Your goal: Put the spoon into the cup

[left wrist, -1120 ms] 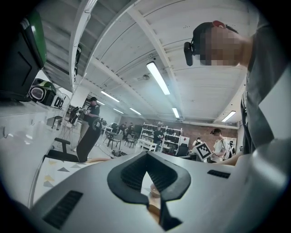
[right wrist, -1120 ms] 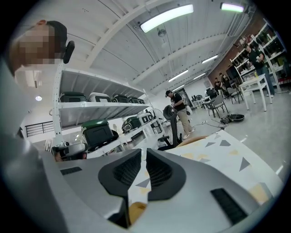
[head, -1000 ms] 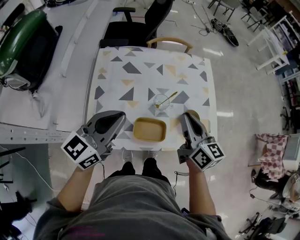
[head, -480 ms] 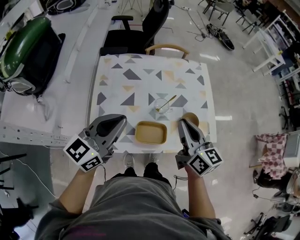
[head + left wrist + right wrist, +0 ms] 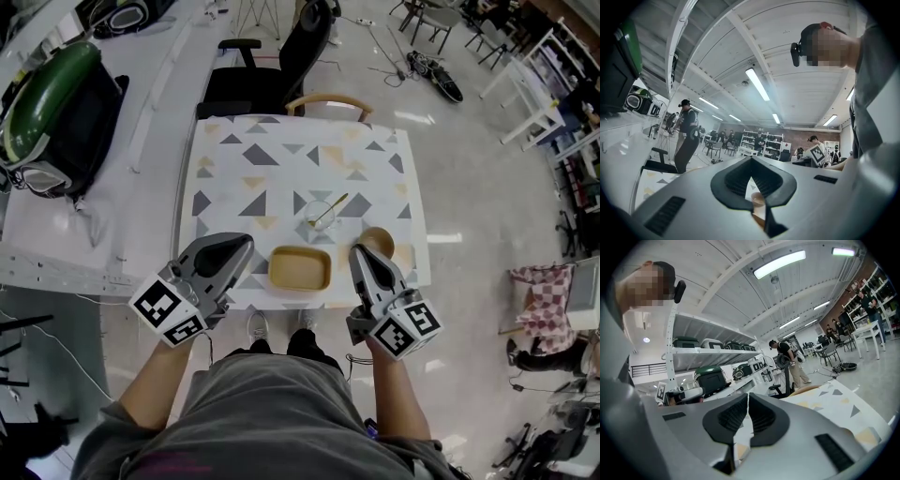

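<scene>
Left hand-held gripper and right hand-held gripper hover at near edge of worktop, jaws of each together, nothing between. Yellow tray lies between them, empty. Further off, glass cup stands upright, spoon already inside, handle leaning over rim. Task looks finished; next move calls only for holding both grippers clear of cup.

The cup is clear glass and stands upright on the patterned tabletop, just beyond the tan tray. The spoon is slim and gold-coloured. Its bowl end sits inside the cup, and its handle leans over the rim, away from the tray and to the right.
</scene>
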`<state>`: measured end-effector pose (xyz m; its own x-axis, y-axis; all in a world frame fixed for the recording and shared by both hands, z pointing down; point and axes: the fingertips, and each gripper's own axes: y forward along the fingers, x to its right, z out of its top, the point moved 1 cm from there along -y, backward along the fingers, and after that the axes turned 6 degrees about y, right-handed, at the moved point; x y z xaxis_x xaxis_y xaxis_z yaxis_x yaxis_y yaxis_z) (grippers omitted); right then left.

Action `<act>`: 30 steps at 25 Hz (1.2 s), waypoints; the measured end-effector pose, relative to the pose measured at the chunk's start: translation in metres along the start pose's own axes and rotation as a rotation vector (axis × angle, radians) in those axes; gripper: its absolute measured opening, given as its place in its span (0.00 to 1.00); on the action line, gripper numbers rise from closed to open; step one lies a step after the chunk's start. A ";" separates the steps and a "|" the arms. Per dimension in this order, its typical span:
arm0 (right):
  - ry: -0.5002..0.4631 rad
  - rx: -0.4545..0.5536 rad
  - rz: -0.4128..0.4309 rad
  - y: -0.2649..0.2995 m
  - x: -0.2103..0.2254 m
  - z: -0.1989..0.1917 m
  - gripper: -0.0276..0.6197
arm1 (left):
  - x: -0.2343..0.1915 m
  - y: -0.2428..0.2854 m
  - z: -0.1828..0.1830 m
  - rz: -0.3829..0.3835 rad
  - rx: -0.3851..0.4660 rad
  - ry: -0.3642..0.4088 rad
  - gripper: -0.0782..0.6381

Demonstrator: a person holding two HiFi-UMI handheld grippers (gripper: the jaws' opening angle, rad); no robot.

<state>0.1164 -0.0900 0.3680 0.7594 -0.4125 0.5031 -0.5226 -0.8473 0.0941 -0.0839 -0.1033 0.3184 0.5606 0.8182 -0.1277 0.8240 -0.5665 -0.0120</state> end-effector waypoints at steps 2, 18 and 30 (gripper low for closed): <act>0.002 0.001 0.000 -0.001 0.000 0.000 0.08 | 0.001 0.001 0.000 -0.002 0.000 0.000 0.13; 0.013 -0.026 -0.008 0.003 0.012 -0.004 0.08 | -0.001 0.010 -0.003 -0.001 -0.003 -0.007 0.13; 0.015 -0.033 -0.010 0.008 0.024 -0.005 0.07 | -0.004 0.021 -0.006 -0.012 -0.014 -0.007 0.13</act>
<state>0.1283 -0.1051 0.3845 0.7592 -0.3985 0.5146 -0.5275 -0.8399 0.1279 -0.0684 -0.1182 0.3249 0.5503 0.8240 -0.1348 0.8316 -0.5553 0.0000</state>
